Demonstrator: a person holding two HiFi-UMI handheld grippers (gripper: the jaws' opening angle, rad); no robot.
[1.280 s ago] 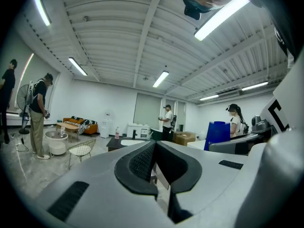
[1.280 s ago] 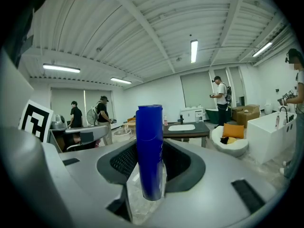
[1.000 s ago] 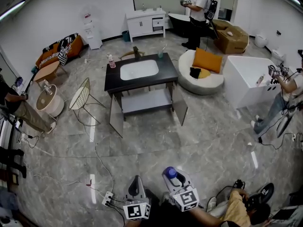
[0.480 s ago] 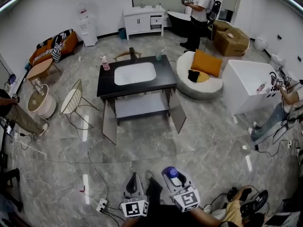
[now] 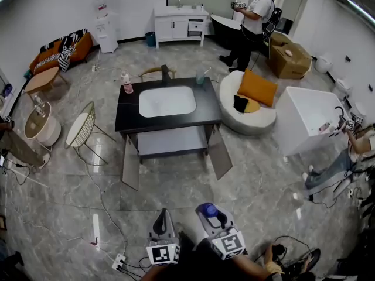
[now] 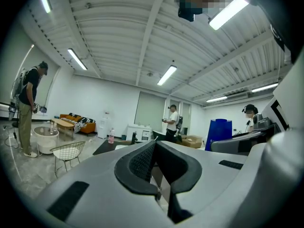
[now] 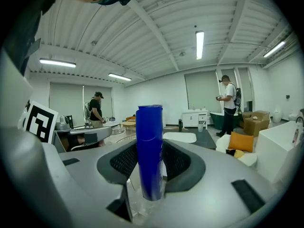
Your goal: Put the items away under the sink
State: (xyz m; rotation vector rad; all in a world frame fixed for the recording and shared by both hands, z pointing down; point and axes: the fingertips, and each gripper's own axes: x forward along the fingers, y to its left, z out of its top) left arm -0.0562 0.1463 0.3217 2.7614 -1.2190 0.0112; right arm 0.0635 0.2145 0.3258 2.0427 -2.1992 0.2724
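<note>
The sink cabinet has a black top (image 5: pixel 129 115) and a white basin (image 5: pixel 167 101). It stands mid-room, several steps ahead of me. Both its doors (image 5: pixel 130 164) hang open and show a pale shelf (image 5: pixel 173 140) underneath. On the top stand a pink bottle (image 5: pixel 125 82) and a cup (image 5: pixel 200 78). My right gripper (image 5: pixel 210 212) is shut on an upright blue bottle (image 7: pixel 150 151), held low in front of me. Beside it, my left gripper (image 5: pixel 163 216) is shut, with nothing between its pads (image 6: pixel 142 160).
A wire chair (image 5: pixel 81 130) stands left of the cabinet. A round white seat with an orange cushion (image 5: pixel 256 78) lies to its right, then a white tub (image 5: pixel 307 122). Cables (image 5: pixel 99 204) and a power strip (image 5: pixel 119 261) lie on the floor. Two people (image 5: pixel 253 22) (image 5: pixel 345 151) stand around.
The sink cabinet has come closer and sits lower in the head view. Both grippers keep their pose, and the blue bottle is still held.
</note>
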